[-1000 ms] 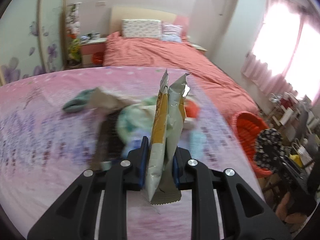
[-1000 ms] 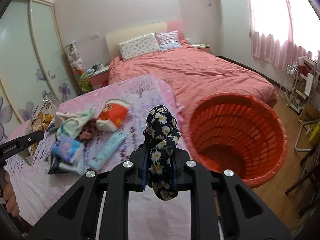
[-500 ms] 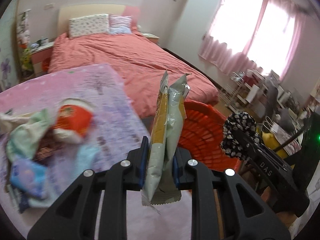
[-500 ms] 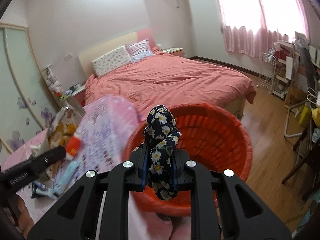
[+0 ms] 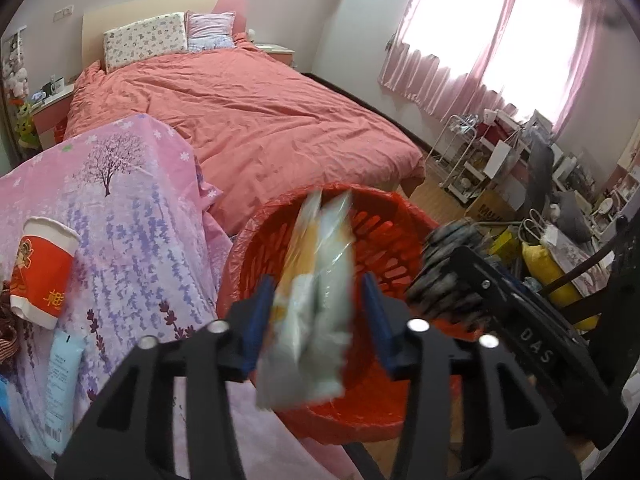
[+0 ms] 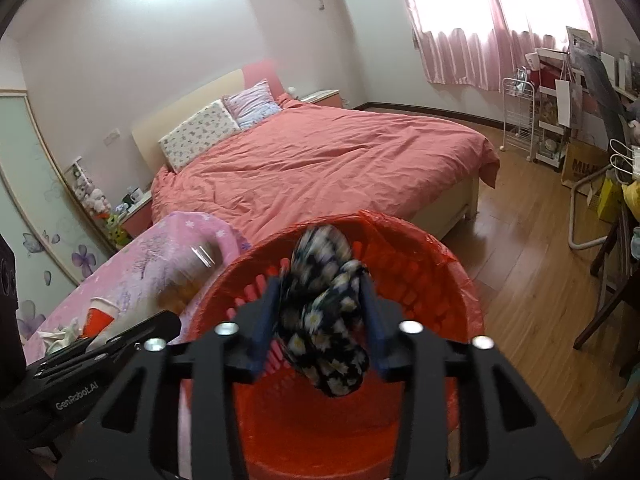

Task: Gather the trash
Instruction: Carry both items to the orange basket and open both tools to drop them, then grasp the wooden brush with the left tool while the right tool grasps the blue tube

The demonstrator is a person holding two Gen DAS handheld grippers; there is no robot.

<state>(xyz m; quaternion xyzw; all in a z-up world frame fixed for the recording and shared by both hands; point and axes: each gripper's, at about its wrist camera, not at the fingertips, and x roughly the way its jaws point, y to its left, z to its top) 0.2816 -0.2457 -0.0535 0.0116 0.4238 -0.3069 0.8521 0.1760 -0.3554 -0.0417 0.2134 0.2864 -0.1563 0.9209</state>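
Both tools hang over the red basket (image 6: 420,280); the left tool (image 5: 318,320) gapes wide around a blurred wrapper (image 5: 312,312); the right tool (image 6: 322,320) likewise around a flowered cloth (image 6: 324,312).

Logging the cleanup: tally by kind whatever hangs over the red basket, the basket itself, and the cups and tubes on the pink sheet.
Snack wrapper: 1
Floral cloth: 1
Red basket: 1
Paper cup: 1
Tube: 1
Total: 5
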